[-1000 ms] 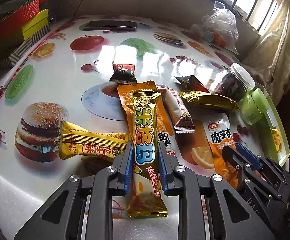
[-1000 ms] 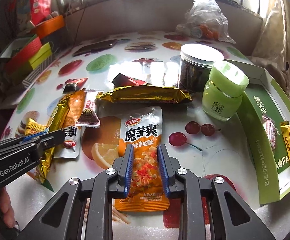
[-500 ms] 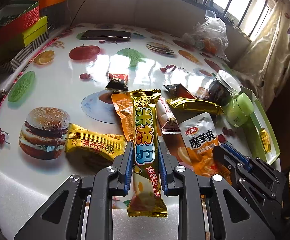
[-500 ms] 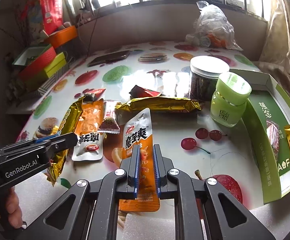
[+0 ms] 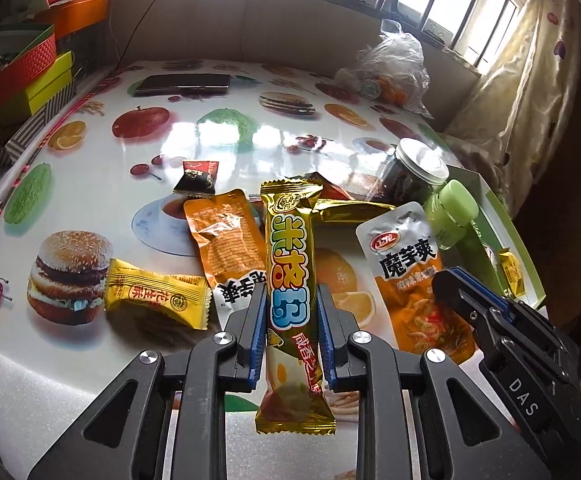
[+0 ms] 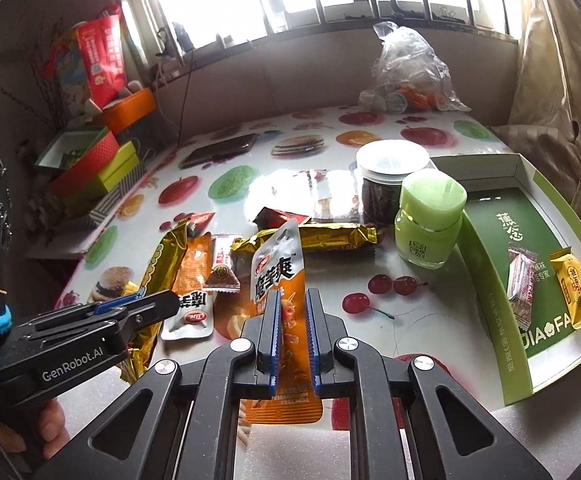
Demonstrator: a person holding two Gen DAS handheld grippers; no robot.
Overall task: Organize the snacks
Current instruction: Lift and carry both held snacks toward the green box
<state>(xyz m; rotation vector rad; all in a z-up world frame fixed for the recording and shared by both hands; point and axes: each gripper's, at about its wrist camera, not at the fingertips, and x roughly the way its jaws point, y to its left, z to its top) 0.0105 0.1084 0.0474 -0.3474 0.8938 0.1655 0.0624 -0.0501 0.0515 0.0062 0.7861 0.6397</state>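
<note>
My left tool (image 5: 292,312) is clamped on a long gold snack bar (image 5: 293,276), its blue pads pressing both sides of the wrapper; the bar stands upright between them, its top end above the pads and its lower end hanging below, clear of the counter (image 5: 90,184). My right tool (image 6: 292,320) has just closed its jaws on an orange and silver snack pouch (image 6: 280,276), which is pinched thin and stands edge-on between the pads, its silver top leaning to the tool's left. Just left of my left tool a small yellow packet (image 5: 154,298) lies flat on the counter, and right behind that tool's left finger lies an orange pouch (image 5: 226,244) face down, with a small dark sachet (image 5: 196,178) farther ahead. Ahead of my right tool a long gold wrapper (image 6: 322,236) lies crosswise on the counter, and beyond it, ahead and to the right, stand a dark jar with a white lid (image 6: 386,184) and, touching it, a pale green jar (image 6: 428,220). To the right of that tool sits a green tray (image 6: 486,272) that holds a pink-and-white sweet (image 6: 520,284) and a yellow packet (image 6: 572,288) side by side near its right wall.
</note>
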